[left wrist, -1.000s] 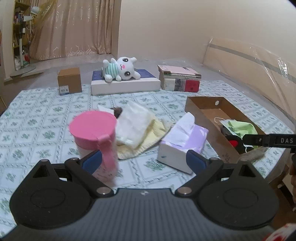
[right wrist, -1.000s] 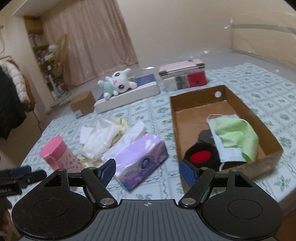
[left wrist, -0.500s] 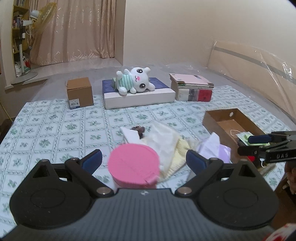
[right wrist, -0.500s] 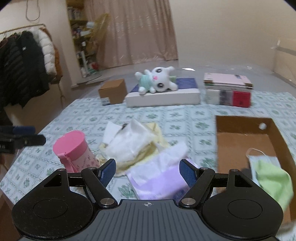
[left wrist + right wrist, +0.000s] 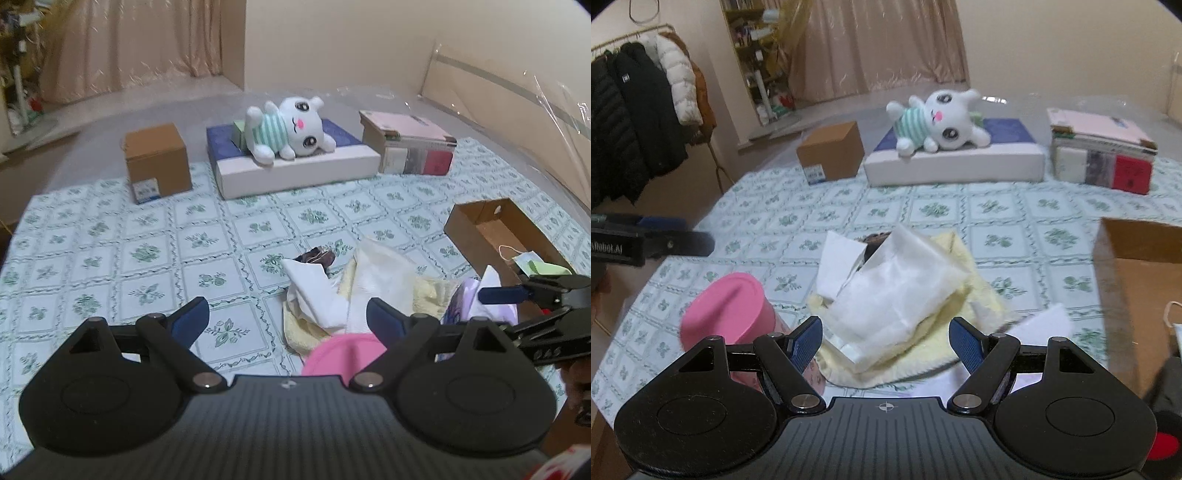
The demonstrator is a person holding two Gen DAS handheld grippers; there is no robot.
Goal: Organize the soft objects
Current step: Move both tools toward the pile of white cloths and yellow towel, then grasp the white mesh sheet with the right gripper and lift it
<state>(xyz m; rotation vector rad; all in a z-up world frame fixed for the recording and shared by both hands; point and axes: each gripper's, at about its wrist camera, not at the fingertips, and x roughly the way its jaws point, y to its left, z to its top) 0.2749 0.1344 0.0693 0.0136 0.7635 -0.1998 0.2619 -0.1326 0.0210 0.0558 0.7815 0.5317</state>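
Observation:
A pile of white cloths on a yellow towel (image 5: 354, 291) (image 5: 897, 295) lies on the patterned bedspread, with a small dark item (image 5: 316, 256) at its far edge. A white plush bunny (image 5: 286, 129) (image 5: 936, 122) lies on a flat white-and-blue box at the back. An open cardboard box (image 5: 495, 236) (image 5: 1126, 288) at the right holds a face mask with green cloth (image 5: 532, 264). My left gripper (image 5: 290, 317) is open and empty, above the bedspread just left of the pile. My right gripper (image 5: 886, 338) is open and empty, right over the pile's near edge.
A pink lidded cup (image 5: 729, 314) (image 5: 343, 352) stands just near-left of the pile. A purple tissue box (image 5: 467, 299) sits between pile and cardboard box. A small brown carton (image 5: 157, 162) and stacked books (image 5: 410, 147) stand at the back. Coats (image 5: 639, 122) hang left.
Both grippers have swung left: the left view now passes the pink cup to open bedspread, the right view has left the cardboard box and centres on the cloth pile. Both stayed open.

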